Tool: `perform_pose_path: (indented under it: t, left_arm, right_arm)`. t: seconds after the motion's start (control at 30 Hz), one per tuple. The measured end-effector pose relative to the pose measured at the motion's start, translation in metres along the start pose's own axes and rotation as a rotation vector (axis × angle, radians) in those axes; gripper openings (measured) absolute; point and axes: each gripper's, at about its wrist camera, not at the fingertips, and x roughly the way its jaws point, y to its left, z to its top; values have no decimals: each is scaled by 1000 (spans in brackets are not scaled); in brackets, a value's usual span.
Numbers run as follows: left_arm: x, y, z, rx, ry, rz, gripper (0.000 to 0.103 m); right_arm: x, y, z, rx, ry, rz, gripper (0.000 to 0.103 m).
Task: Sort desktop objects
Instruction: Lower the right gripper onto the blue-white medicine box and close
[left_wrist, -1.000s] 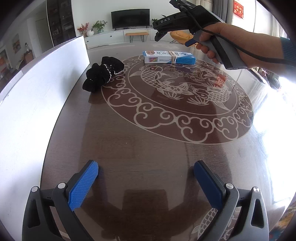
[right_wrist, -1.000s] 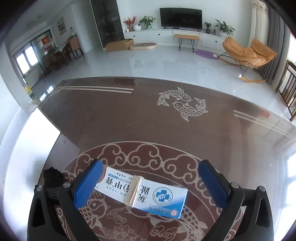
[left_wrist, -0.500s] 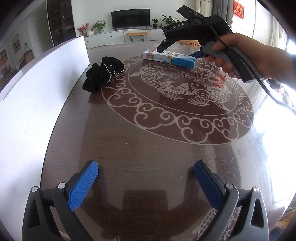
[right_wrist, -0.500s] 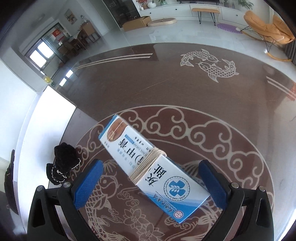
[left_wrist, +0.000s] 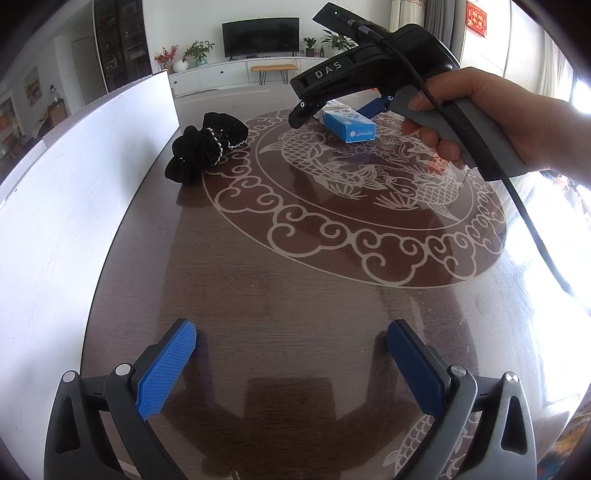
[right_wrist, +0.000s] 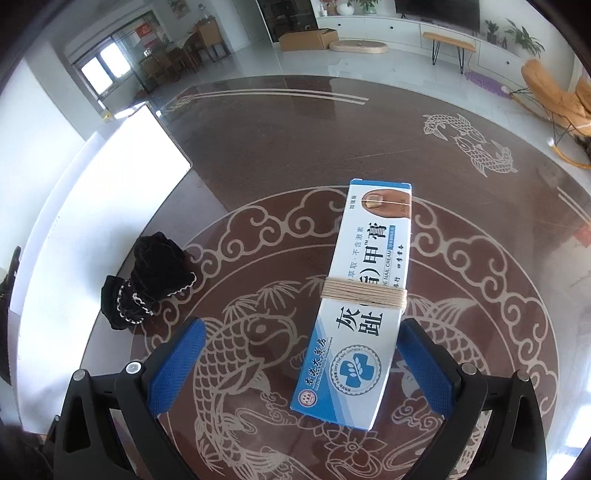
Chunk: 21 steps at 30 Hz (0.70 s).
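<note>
Straddling nail-cream box (right_wrist: 360, 306), right gripper (right_wrist: 301, 363) spread

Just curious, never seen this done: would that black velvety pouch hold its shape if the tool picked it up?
Probably not. The black pouch lies crumpled in soft folds, so it would likely sag. Its fabric looks light, and unlikely to roll or slide on the glossy table.

The black top of the right gripper (left_wrist: 373, 105) had white letters that said "DAS". The blue and white box (right_wrist: 364, 295) said "NAIL CREAM" and had big Chinese words, "灰趾" and "甲膏".
</note>
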Motion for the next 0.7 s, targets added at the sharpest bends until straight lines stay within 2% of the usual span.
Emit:
perform_pose_path:
  t: [0.07,0.23,0.57,0.63,0.7]
  left_arm:
    - [0,0,0,0,0,0,103]
    - [0,0,0,0,0,0,103]
    - [0,0,0,0,0,0,103]
    - [-1,0,0,0,0,0,103]
    - [-1,0,0,0,0,0,103]
  right_arm:
    - [5,8,-3,-54,11,-44,103]
    - [9,15,-11,-122,6,-88,103]
    - [13,21,-21,-150,-20,-134,102]
    - [10,21,-23,-145,-40,-137,95]
    - [5,21,-26,-144,-68,-137,79]
